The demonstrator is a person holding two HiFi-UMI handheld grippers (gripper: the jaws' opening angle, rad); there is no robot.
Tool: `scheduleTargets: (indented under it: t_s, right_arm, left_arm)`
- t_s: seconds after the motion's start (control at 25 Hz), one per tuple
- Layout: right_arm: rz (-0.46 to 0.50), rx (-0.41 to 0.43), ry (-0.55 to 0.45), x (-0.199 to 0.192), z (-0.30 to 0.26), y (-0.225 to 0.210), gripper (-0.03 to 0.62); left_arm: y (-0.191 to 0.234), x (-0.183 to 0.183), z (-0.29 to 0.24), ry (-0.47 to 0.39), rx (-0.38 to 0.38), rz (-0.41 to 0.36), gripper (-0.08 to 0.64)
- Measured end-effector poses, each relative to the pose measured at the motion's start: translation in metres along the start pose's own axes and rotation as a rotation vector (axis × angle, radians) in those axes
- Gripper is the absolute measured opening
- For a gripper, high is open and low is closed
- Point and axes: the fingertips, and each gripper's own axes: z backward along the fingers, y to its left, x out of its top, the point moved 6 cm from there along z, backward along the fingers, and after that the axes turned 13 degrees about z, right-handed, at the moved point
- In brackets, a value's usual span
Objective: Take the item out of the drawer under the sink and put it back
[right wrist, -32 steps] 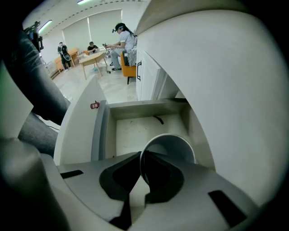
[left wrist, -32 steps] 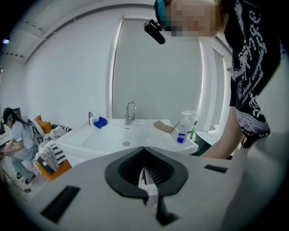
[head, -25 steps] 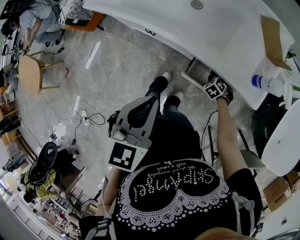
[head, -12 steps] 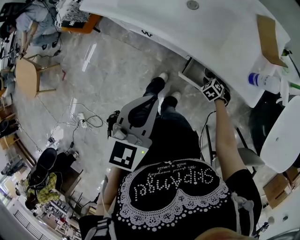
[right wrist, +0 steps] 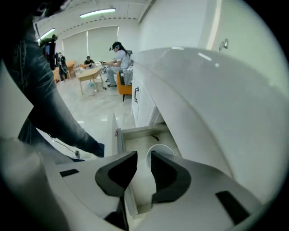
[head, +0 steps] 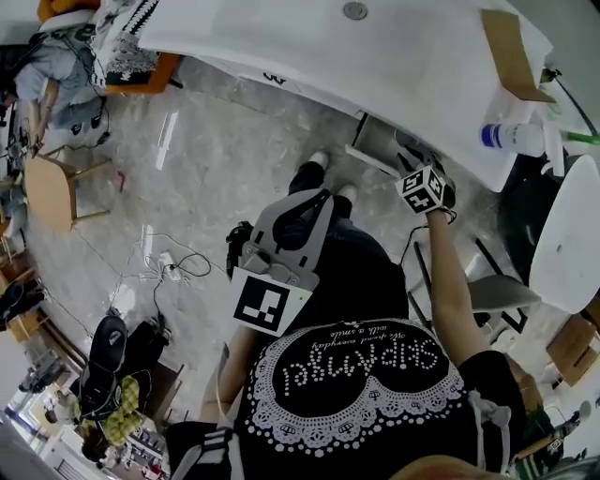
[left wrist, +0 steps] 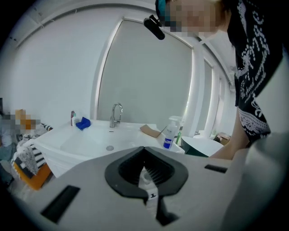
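Bright, even light; strong fisheye warp; dark vignetted corners

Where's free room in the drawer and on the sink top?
Drawer: bare floor strip between its sticker-marked wall and the white round item. Basin: bare around the drain. Counter's right end: crowded with cardboard and spray bottle.

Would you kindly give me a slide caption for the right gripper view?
Right tongs, just opened and empty, above the open drawer holding a round white item under the sink.
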Motion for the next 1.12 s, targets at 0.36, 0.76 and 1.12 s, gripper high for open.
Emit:
scheduleTargets:
  t_s: [0.36,0.76,1.12]
  right_arm:
    - [-0.306,-0.224,-0.255,0.024,0.101,0.018,0.021]
    - [-0.580,-0.504,-0.488,0.057,0.228,0.034,0.020]
    - [-0.704,-0.633,-0.631,0.052,0.301,0.052,0.020]
  left_arm:
    - [-0.022,0.006,-0.010,-0.029,-0.183,-0.018,0.003]
    - [-0.038,0.002,-0.015,0.008,-0.336,0.075,0.003]
    - [-0.067,-0.024,-0.005,0.052,-0.423,0.093,0.003]
